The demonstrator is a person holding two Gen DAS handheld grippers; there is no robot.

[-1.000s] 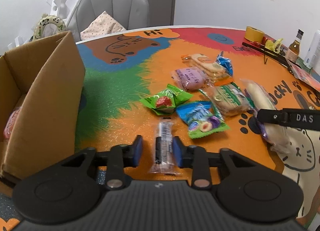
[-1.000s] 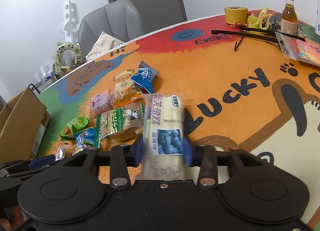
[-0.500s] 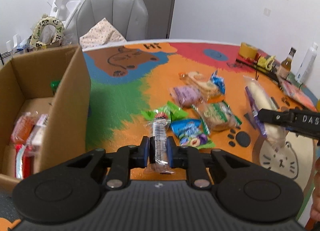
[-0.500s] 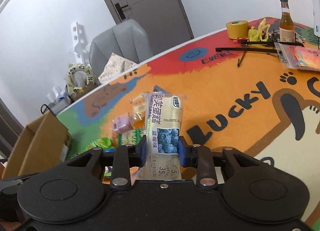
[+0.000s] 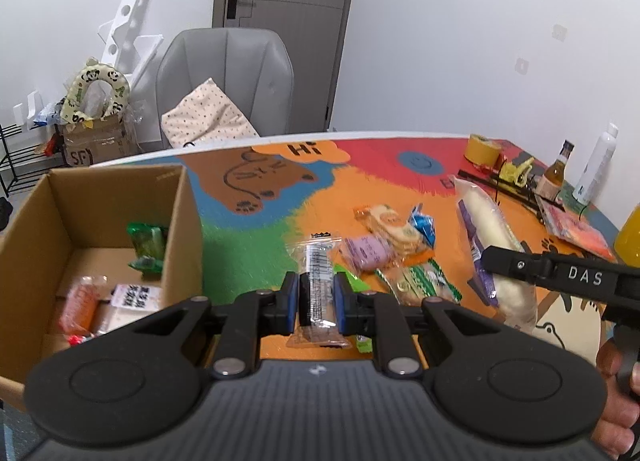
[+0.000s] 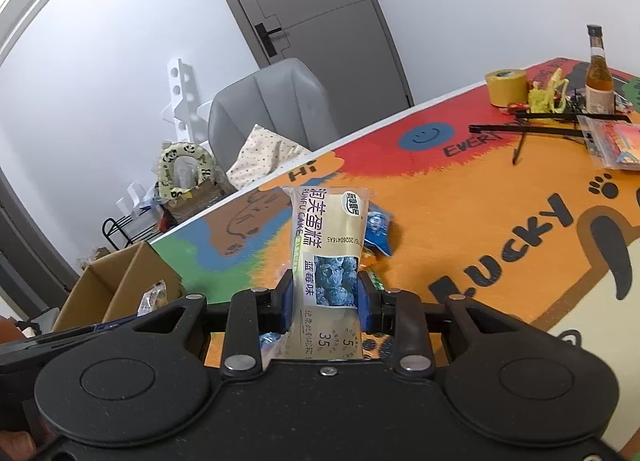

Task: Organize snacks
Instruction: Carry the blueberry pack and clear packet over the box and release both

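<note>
- White walls, a grey door and a grey chair (image 5: 224, 77) stand behind the painted tabletop (image 5: 248, 253), which carries everything that matters.
- Off the tabletop's left edge sits an open cardboard box (image 5: 182, 237) with several packets already inside. From the left tongs it lies to the left and a little ahead, its near wall just beside them. From the right tongs it lies well off to the left, past the other arm.
- That sideways gap is what I judge the coming move to turn on: the left hand is much nearer the box, so its packet should go in first, while the right one has the whole loose pile to cross.
- Loose snacks (image 5: 384, 237) lie scattered on the orange patch, between the two pairs of tongs and ahead of them.
- Right tongs (image 6: 326, 297) are clamped on a blueberry cake packet (image 6: 328, 245), held clear of the tabletop. Its long axis runs straight out along the fingers, most of its length sticking forward past the pads.
- Left tongs (image 5: 316, 299) are squeezed tight on a slim clear-wrapped bar (image 5: 318, 281), also lifted, its long axis likewise pointing away along the fingers.
- Both packets stick out forward, so I would guess each needs its far end tipped over the box wall before release.
</note>
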